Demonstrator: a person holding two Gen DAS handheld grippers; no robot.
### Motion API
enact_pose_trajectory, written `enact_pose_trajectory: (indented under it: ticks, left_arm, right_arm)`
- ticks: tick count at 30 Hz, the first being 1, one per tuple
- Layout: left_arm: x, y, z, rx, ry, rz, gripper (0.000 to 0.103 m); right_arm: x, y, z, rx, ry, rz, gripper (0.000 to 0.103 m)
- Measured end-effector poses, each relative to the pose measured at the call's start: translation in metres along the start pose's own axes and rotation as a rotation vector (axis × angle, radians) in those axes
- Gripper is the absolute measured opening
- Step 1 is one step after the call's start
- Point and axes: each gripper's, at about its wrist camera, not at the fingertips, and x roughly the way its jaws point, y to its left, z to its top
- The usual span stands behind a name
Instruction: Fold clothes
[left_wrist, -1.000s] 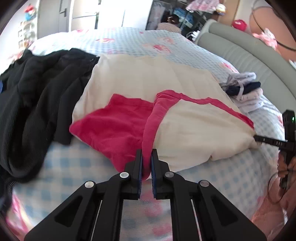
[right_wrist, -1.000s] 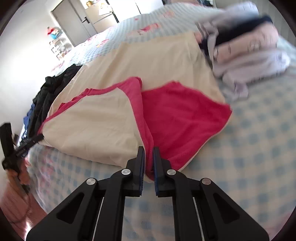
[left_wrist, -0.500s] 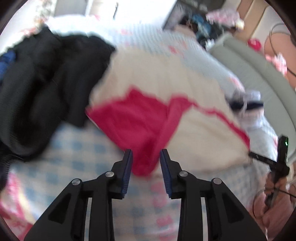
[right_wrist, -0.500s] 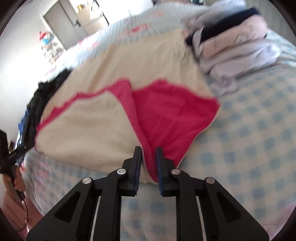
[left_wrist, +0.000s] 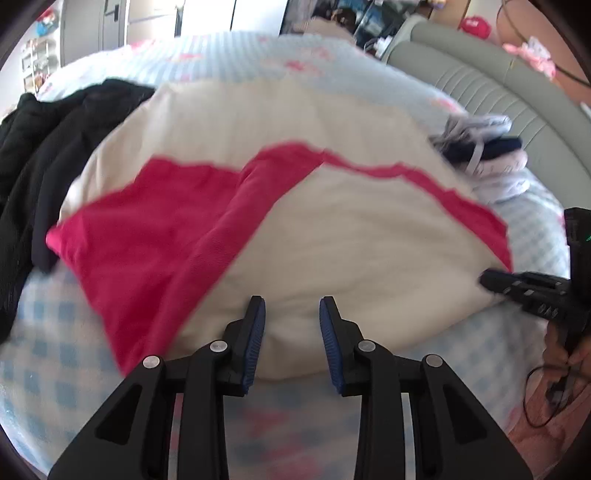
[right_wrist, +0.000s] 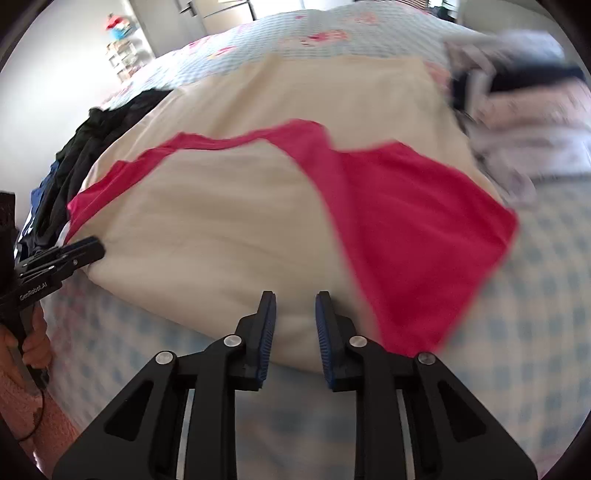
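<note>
On checked bed (left_wrist: 528, 236): cream-and-pink garment (left_wrist: 351, 240), soft, floppy, light; grab near hem corners. Left gripper (left_wrist: 291, 314) open, empty. Right gripper (right_wrist: 294, 312) closing, seemingly gripping nothing; blurry.

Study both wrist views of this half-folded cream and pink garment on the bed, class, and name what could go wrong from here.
1. Both the left gripper and the right gripper sit at the garment's thick near edge; the right's jaws are closing and may pinch only the top layer.
2. The pink sleeve lies loose and may unfold when lifted.
3. The folded stack sits close by; a sweeping fold might topple it.
</note>
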Motion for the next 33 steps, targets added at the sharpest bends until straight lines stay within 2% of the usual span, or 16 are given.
enact_pose_trajectory:
  ticks: [2, 5, 7, 9, 12, 14, 17, 18, 20, 23, 27, 29, 31, 32, 33]
  left_arm:
    - [-0.009, 0.010, 0.001, -0.026, -0.011, 0.028, 0.032]
    - [-0.026, 0.022, 0.001, -0.063, -0.049, 0.079, 0.030]
    - [-0.037, 0.026, 0.001, -0.095, -0.074, 0.042, 0.034]
    - [-0.039, 0.015, 0.001, -0.070, -0.096, 0.030, 0.040]
    - [-0.027, -0.006, 0.001, -0.006, -0.063, 0.033, 0.041]
    - [-0.015, -0.011, 0.001, 0.012, -0.024, 0.055, 0.041]
    - [-0.017, 0.006, -0.003, -0.020, 0.000, 0.091, 0.041]
    - [-0.022, 0.016, -0.005, -0.033, -0.007, 0.117, 0.041]
    - [-0.028, 0.033, -0.006, -0.050, -0.002, 0.112, 0.029]
    - [-0.035, 0.038, -0.003, -0.095, -0.012, 0.073, 0.028]
    - [-0.041, 0.005, 0.004, 0.001, -0.068, 0.042, 0.041]
    - [-0.033, -0.009, 0.009, 0.029, -0.059, 0.032, 0.044]
    - [-0.021, -0.015, 0.010, 0.068, -0.038, 0.044, 0.044]
    - [-0.016, -0.014, 0.008, 0.086, -0.025, 0.067, 0.044]
    - [-0.011, -0.008, 0.007, 0.093, -0.004, 0.121, 0.044]
  right_arm:
    - [-0.009, -0.023, -0.007, 0.059, -0.008, 0.023, 0.006]
    - [-0.024, -0.035, -0.008, 0.098, -0.031, 0.039, 0.006]
    - [-0.035, -0.033, -0.006, 0.107, -0.054, 0.045, 0.010]
    - [-0.039, -0.022, 0.001, 0.105, -0.086, 0.063, 0.016]
    - [-0.024, -0.001, 0.015, 0.085, -0.073, 0.105, 0.019]
    - [-0.009, 0.008, 0.018, 0.037, -0.027, 0.055, 0.019]
    - [0.002, 0.006, 0.013, 0.001, 0.019, -0.018, 0.019]
    - [-0.001, 0.000, 0.010, 0.006, 0.010, -0.013, 0.019]
    - [-0.010, -0.013, 0.004, 0.034, -0.004, -0.014, 0.017]
    - [-0.026, -0.025, 0.002, 0.088, -0.039, 0.007, 0.016]
    - [-0.041, -0.009, 0.006, 0.068, -0.103, 0.006, 0.022]
    - [-0.031, 0.000, 0.009, 0.042, -0.080, -0.006, 0.023]
    - [-0.019, 0.000, 0.008, 0.029, -0.028, -0.047, 0.023]
    - [-0.013, -0.005, 0.005, 0.038, -0.005, -0.054, 0.021]
    - [-0.011, -0.011, 0.003, 0.057, 0.005, -0.043, 0.020]
